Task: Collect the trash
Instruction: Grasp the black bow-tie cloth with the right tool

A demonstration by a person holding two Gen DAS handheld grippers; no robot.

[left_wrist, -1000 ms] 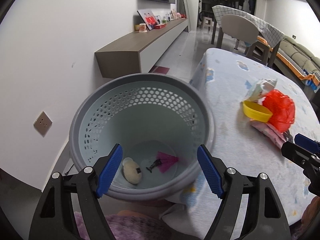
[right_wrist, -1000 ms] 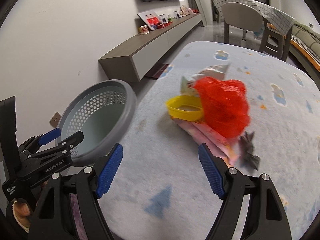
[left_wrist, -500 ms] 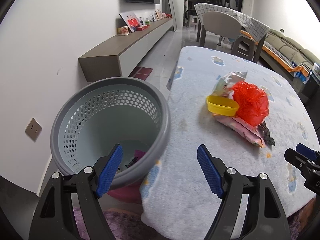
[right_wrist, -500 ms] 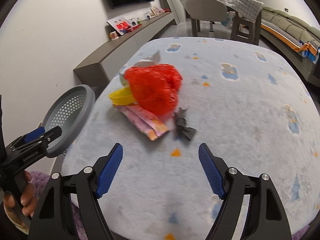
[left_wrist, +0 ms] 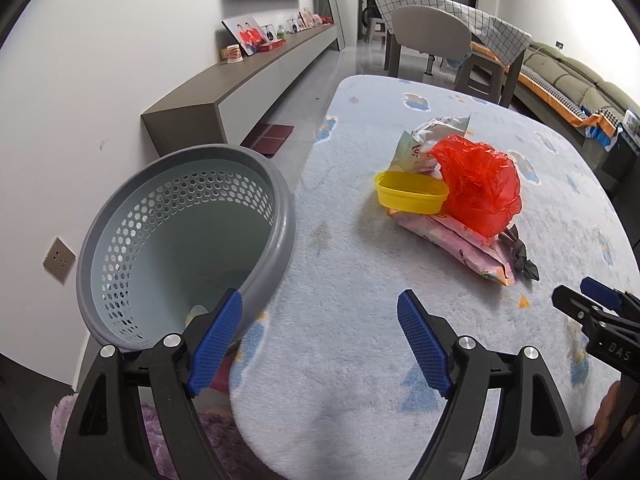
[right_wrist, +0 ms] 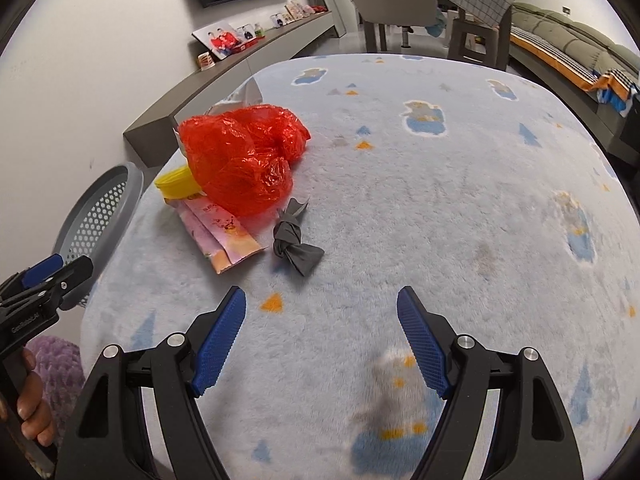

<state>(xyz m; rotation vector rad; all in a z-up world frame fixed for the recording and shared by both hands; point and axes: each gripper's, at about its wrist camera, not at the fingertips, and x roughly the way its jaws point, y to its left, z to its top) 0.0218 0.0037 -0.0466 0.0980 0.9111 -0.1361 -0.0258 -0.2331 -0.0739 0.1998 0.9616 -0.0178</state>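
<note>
Basket (left_wrist: 280,216) bottom mostly hidden, white wrapper (left_wrist: 436,132) half under red bag (left_wrist: 480,184)

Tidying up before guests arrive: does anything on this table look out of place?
Yes: a heap of litter on the blue tablecloth: a crumpled red plastic bag over a yellow lid and a pink wrapper, a knotted grey scrap beside them.

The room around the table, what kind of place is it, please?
Most likely a home living and dining room. A green sofa stands along the right wall, a low TV cabinet carries framed photos, and a dining chair sits behind the fleece-covered table.
</note>
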